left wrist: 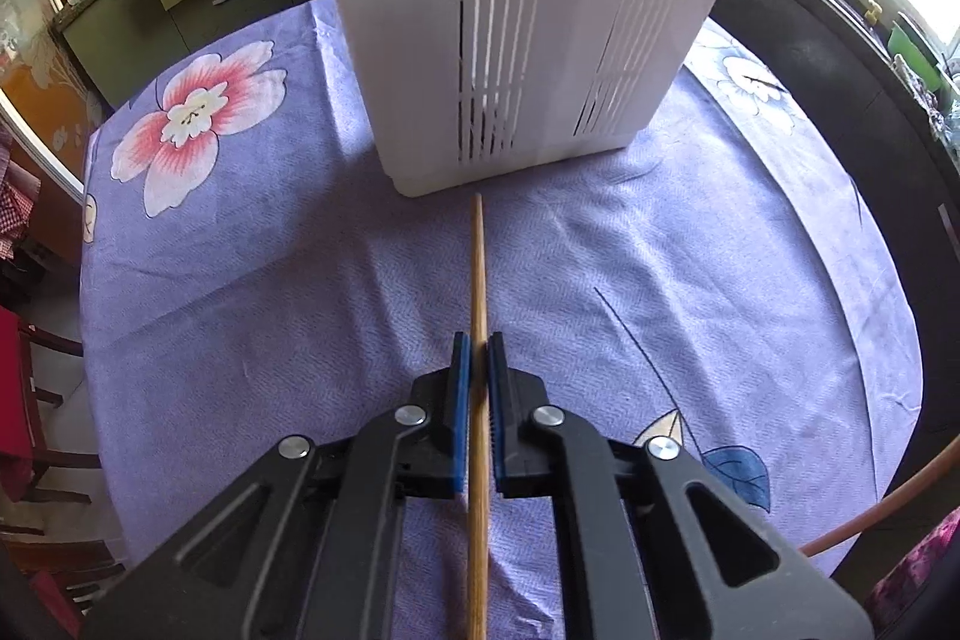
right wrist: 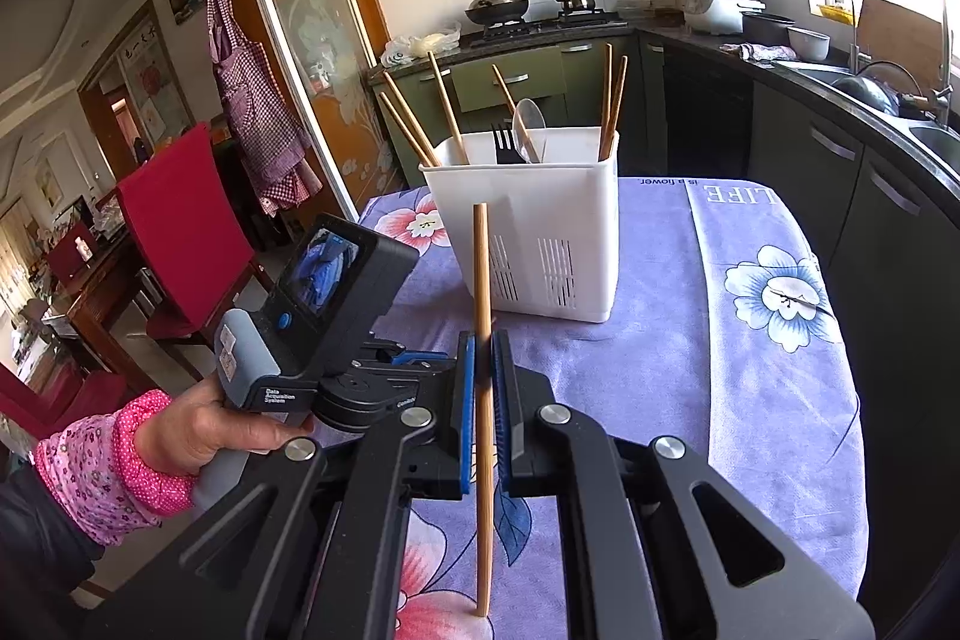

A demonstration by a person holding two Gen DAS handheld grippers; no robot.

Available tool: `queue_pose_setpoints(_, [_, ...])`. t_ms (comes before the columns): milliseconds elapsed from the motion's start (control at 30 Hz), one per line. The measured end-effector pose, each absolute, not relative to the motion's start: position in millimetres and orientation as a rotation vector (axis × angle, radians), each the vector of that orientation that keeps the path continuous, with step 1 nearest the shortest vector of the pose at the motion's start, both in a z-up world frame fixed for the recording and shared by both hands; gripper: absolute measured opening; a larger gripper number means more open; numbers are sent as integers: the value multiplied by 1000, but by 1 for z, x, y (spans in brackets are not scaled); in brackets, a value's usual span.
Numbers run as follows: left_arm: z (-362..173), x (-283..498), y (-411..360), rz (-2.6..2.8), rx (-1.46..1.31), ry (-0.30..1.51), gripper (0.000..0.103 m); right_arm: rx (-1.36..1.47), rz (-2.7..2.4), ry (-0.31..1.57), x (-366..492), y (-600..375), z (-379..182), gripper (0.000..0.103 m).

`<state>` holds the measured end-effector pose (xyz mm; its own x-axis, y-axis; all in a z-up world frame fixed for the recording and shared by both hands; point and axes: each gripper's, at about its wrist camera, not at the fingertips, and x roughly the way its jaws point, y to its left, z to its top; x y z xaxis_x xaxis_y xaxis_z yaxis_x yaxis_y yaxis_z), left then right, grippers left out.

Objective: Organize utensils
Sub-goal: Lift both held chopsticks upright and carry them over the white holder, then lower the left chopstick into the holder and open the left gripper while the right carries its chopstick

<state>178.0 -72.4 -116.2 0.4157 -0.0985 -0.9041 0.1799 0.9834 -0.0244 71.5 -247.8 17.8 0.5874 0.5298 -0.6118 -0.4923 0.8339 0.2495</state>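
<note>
Left gripper (left wrist: 478, 349): black two-finger tool with blue pads, pinched tight on a thin wooden chopstick (left wrist: 478, 280) that runs straight out between the pads toward the caddy's base.

Right gripper (right wrist: 483, 349): same kind of tool, also clamped on a thin wooden chopstick of its own (right wrist: 482, 280) — this one stands nearly upright in its view, lower end down by the cloth.

Caddy: tall white plastic utensil holder with slotted vents (right wrist: 528, 232), sitting on the round table's purple floral tablecloth (right wrist: 750, 388), just ahead of both grippers.

Already in: several wooden chopsticks (right wrist: 609, 100) leaning in the compartments, plus a black fork (right wrist: 503, 142) and a clear spoon (right wrist: 529, 124) in the middle part.

Still out: the two gripped chopsticks. I can't see any other loose utensils on the cloth, though the views don't cover all of it.

Progress: looks mostly done to me — likely just these last two to lift over the rim and drop in.

Person: a hand (right wrist: 198, 436) in a pink dotted sleeve holds the left tool's handle, seen from the right camera.
</note>
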Motion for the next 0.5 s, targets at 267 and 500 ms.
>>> queue_pose_setpoints(267, [-44,138,-57,-181,67,947,6,59,602,722,68,-250,22,7])
queue_pose_setpoints(500, [2,94,-43,-199,64,828,6,56,607,710,63,-252,25,7])
